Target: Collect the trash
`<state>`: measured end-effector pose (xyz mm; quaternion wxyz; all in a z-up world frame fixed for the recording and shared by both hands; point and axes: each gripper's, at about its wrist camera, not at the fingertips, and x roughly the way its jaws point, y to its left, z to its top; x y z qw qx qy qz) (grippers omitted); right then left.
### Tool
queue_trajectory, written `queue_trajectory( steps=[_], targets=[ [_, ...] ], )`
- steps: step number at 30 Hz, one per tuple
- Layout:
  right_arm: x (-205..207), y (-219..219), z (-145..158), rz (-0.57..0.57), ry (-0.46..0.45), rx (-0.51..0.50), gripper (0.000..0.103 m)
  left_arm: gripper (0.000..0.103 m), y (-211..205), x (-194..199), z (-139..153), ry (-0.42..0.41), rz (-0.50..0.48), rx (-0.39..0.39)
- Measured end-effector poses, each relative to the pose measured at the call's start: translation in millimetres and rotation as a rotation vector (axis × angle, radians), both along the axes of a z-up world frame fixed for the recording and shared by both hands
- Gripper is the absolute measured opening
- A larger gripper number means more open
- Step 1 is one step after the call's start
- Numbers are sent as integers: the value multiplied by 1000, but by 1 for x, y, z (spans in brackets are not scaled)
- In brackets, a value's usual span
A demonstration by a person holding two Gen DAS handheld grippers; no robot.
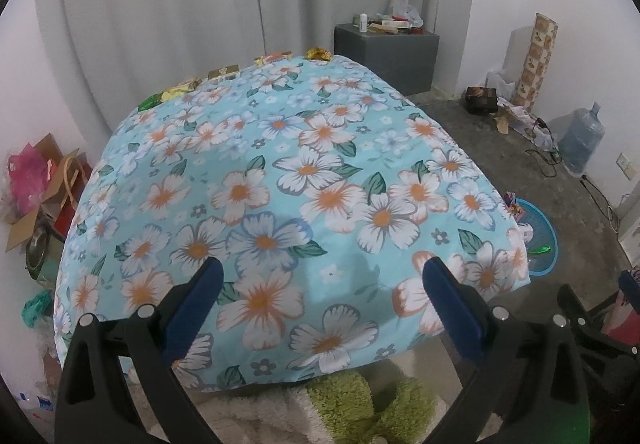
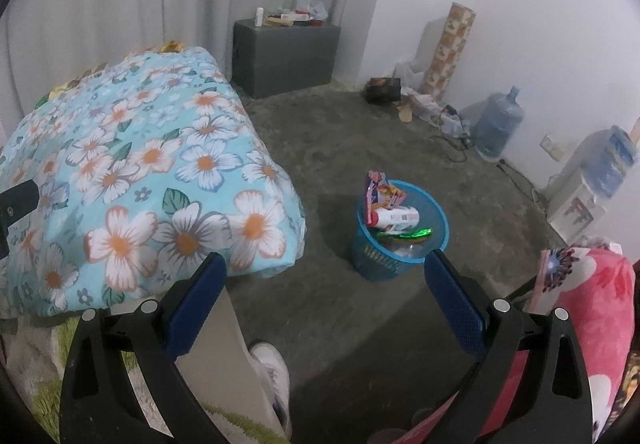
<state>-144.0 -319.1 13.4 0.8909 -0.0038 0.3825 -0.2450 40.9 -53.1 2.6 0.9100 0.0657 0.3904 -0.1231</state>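
Observation:
A blue mesh trash basket (image 2: 400,256) stands on the concrete floor, filled with wrappers and a white bottle (image 2: 394,218). It also shows in the left wrist view (image 1: 540,232) past the bed's right edge. Several gold and green wrappers (image 1: 224,73) lie along the far edge of the floral bed cover (image 1: 288,180); one gold wrapper (image 1: 319,53) sits at the far corner. My left gripper (image 1: 320,284) is open and empty above the near part of the bed. My right gripper (image 2: 326,280) is open and empty, above the floor just short of the basket.
A grey box (image 2: 286,56) with clutter stands at the back wall. Water jugs (image 2: 498,124), a dispenser (image 2: 592,184) and cables line the right wall. Boxes and bags (image 1: 44,196) pile left of the bed. A pink floral blanket (image 2: 592,308) is at right; my shoe (image 2: 272,372) is below.

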Motion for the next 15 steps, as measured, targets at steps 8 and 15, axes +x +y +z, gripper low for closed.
queue_trajectory(
  steps=[8, 15],
  targets=[
    [-1, 1, -2, -2, 2, 4, 95, 98, 0, 1, 0, -2, 2, -1],
    [-1, 0, -2, -3, 2, 2, 95, 98, 3, 0, 1, -1, 19, -4]
  ],
)
